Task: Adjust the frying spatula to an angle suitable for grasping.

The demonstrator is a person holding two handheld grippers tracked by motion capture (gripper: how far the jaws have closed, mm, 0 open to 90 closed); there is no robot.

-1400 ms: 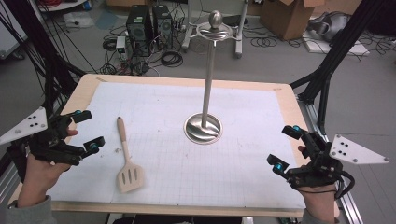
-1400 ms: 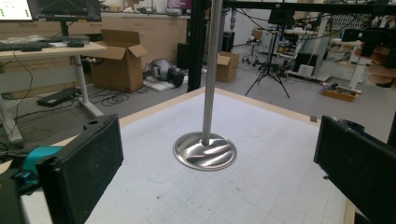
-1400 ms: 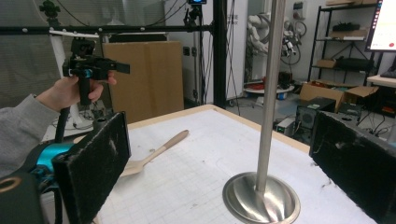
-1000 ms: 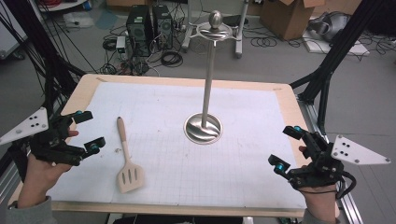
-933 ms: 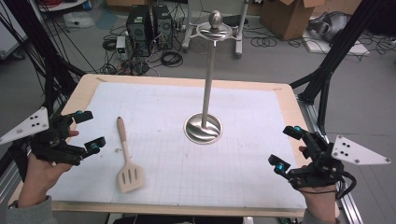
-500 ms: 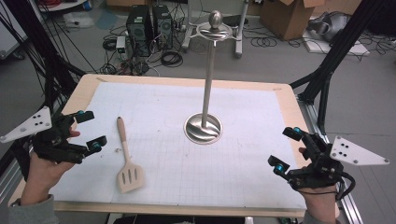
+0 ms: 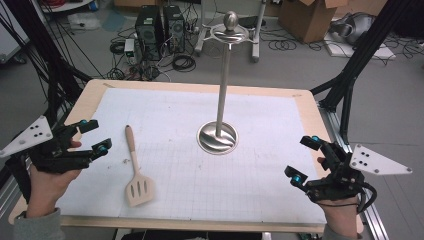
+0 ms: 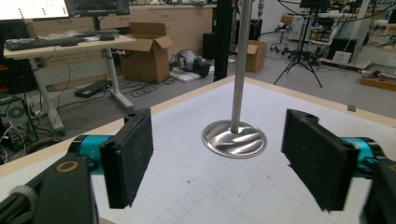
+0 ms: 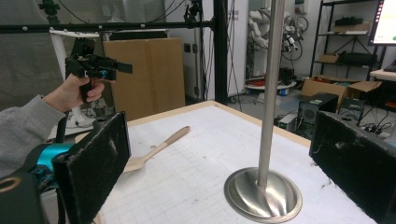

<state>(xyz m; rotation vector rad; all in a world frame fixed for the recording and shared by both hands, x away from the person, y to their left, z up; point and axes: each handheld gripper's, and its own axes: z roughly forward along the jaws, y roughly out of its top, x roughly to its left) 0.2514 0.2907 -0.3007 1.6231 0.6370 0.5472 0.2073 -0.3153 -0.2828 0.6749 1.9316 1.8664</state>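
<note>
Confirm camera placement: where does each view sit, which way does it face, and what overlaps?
High view: above the person's side, looking forward and down on the table; both hands, left gripper and right gripper show.
Left gripper view: rides the left gripper, faces the metal stand; its jaws, empty, have just been closing.
Right gripper view: rides the right gripper, faces across the table; jaws open, the other hand beyond.
Shared: stand in all; wooden spatula in high and right.
</note>
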